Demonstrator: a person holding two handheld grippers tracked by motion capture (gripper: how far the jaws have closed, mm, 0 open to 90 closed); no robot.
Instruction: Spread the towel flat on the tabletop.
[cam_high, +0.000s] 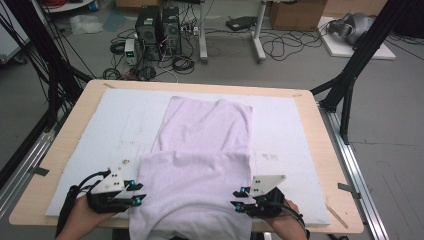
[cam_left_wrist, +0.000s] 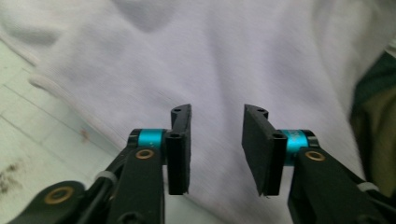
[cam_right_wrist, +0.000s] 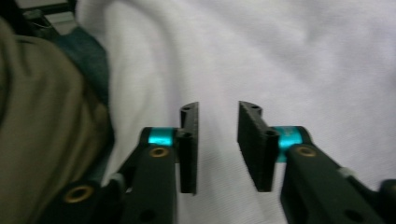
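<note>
Both claws sit at our counter's (cam_high: 70, 150) near edge: our left claw (cam_high: 136, 192) at 8 o'clock, right claw (cam_high: 239, 198) at 5 o'clock, flanking the folded pale lilac cloth garment (cam_high: 200, 165) at the centre. Left claw (cam_left_wrist: 216, 144) spread, nothing pinched, lilac fabric (cam_left_wrist: 210, 60) beyond. Right claw (cam_right_wrist: 217, 142) likewise spread over fabric (cam_right_wrist: 280, 60).

White foam board (cam_high: 300, 130) covers a wooden table (cam_high: 330, 165), centre frame. Upper left: two computer towers (cam_high: 159, 30) (cables around them); cardboard box (cam_high: 296, 14) upper right.
</note>
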